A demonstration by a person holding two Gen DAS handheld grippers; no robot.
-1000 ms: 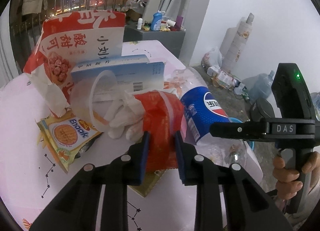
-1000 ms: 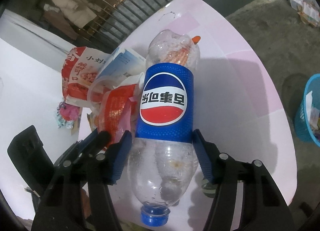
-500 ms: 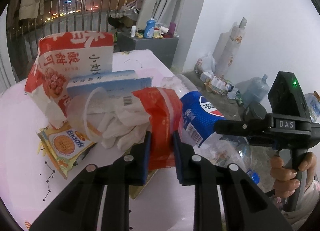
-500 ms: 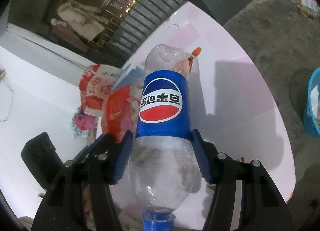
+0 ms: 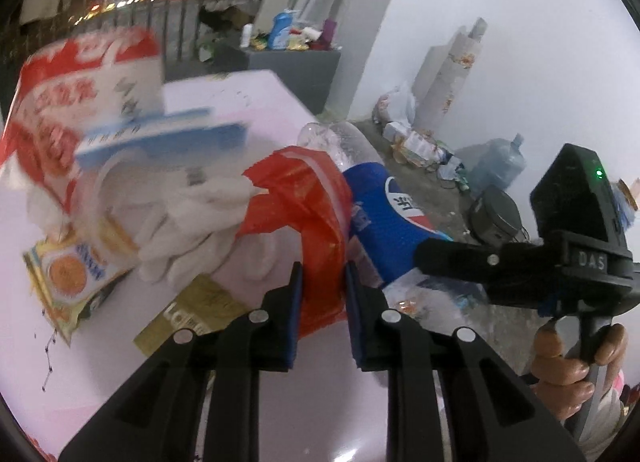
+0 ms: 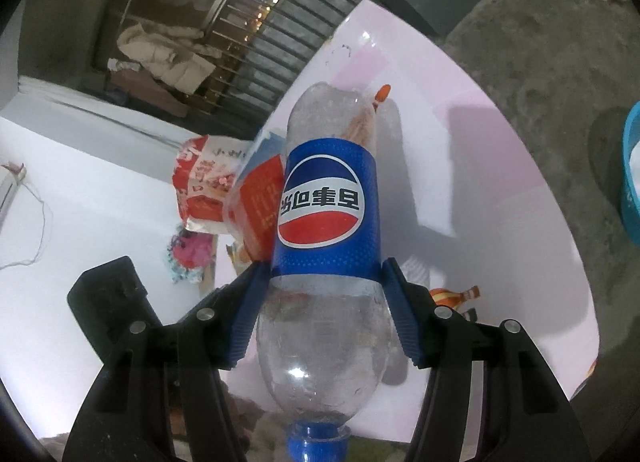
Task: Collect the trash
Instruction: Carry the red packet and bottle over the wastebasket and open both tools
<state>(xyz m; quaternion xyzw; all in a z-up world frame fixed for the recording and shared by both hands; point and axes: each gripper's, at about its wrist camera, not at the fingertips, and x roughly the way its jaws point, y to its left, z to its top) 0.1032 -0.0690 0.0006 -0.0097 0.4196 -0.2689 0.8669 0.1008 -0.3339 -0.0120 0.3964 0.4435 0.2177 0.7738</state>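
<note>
My left gripper [image 5: 322, 274] is shut on a crumpled red wrapper [image 5: 304, 198], which stands up between the blue pads above the pink table [image 5: 248, 382]. Just right of it is an empty Pepsi bottle [image 5: 384, 214] with a blue label. My right gripper [image 6: 325, 266] is shut on this bottle [image 6: 326, 202] just below the label, with the blue cap toward the camera and the base pointing away. The red wrapper [image 6: 260, 198] shows left of the bottle in the right wrist view. A person's hand [image 5: 572, 358] holds the right gripper's handle.
More trash lies on the table at the left: a red-and-white snack bag [image 5: 80, 90], a blue-and-white box [image 5: 160, 134], white gloves [image 5: 192, 214], a yellow biscuit packet [image 5: 72, 274] and a gold packet [image 5: 192, 310]. A blue basket [image 6: 632, 182] stands on the floor right of the table.
Both grippers have drawn back from the trash pile with the wrapper and the bottle. The bottle has come up off the table. The gold packet under the wrapper now shows.
</note>
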